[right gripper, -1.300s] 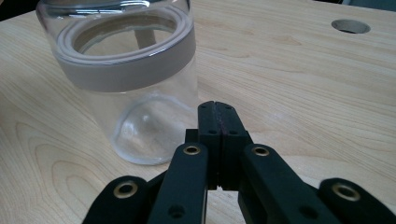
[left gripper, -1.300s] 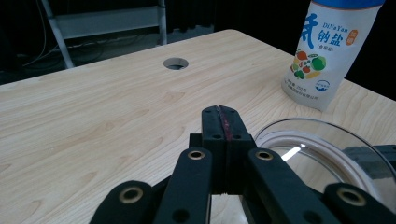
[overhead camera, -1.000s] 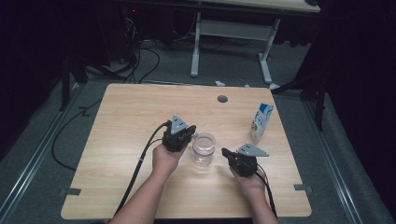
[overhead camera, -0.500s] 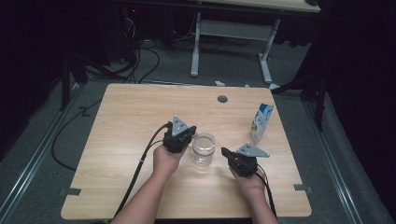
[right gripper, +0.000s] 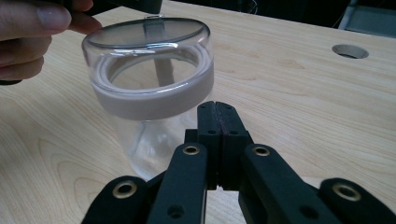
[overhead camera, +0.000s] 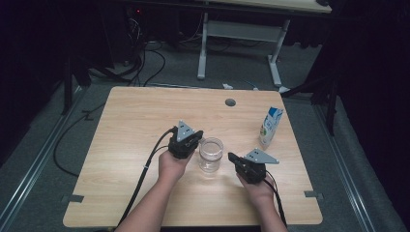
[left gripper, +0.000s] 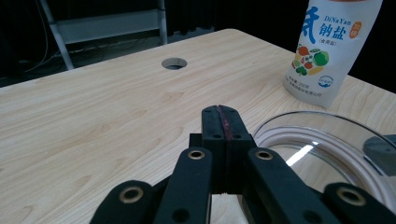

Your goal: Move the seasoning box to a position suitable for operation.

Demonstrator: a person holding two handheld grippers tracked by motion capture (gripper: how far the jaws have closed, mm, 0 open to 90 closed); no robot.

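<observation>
We see a clear glass jar with a clear domed lid and a pale grey sealing band [overhead camera: 211,154] standing upright on the light wooden table [overhead camera: 125,125], in the near half, between the two grippers.

The left gripper [overhead camera: 189,140] sits just beside the jar on its left side, held in the person's left hand [overhead camera: 172,164]. In the left gripper view its two black jaws are pressed together with nothing between them, and the jar's lid rim [left gripper: 327,140] lies just to the right of the closed tips.

The right gripper [overhead camera: 233,158] rests near the jar on its right side, apart from it, held in the person's right hand [overhead camera: 258,187]. In the right gripper view its black jaws are also closed flat against each other, empty, pointing at the lower part of the jar [right gripper: 154,93]. The fingers of the left hand [right gripper: 32,23] appear at the upper left of that view, beside the lid.

A white and blue printed salt pouch [overhead camera: 270,126] stands upright toward the right edge of the table, well apart from the jar. In the left gripper view the pouch [left gripper: 334,46] stands beyond the jar lid. A round cable hole [overhead camera: 230,102] is cut into the far part of the table top. A black cable [overhead camera: 145,174] trails from the left gripper toward the near edge.
</observation>
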